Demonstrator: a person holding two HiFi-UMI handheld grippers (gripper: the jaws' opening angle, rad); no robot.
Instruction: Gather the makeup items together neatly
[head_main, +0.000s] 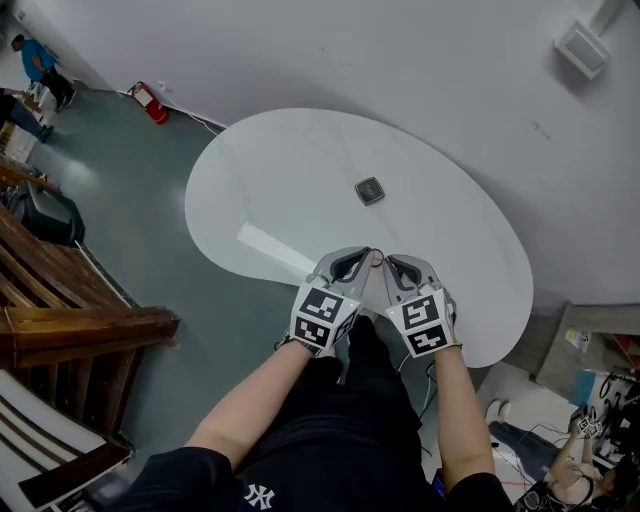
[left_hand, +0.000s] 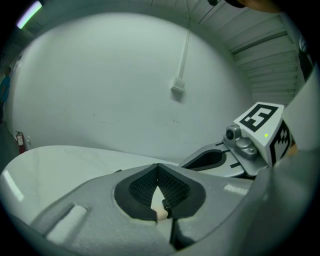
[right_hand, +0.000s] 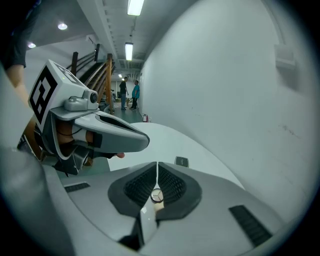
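A small dark square makeup compact (head_main: 369, 190) lies alone near the middle of the white oval table (head_main: 270, 180). It also shows in the right gripper view as the compact (right_hand: 182, 161), beyond the jaws. Both grippers hover side by side over the table's near edge, almost touching. My left gripper (head_main: 367, 255) is shut with nothing between its pads (left_hand: 170, 187). My right gripper (head_main: 388, 265) is shut too, its pads (right_hand: 170, 184) meeting on nothing. Each gripper view shows the other gripper beside it: the right gripper (left_hand: 250, 145) and the left gripper (right_hand: 100, 132).
Wooden benches (head_main: 60, 310) stand on the floor to the left. A red fire extinguisher (head_main: 150, 103) leans by the wall. A white wall box (head_main: 582, 48) hangs at the upper right. Cables and gear (head_main: 590, 420) lie on the floor at the right. People stand far off (right_hand: 129, 94).
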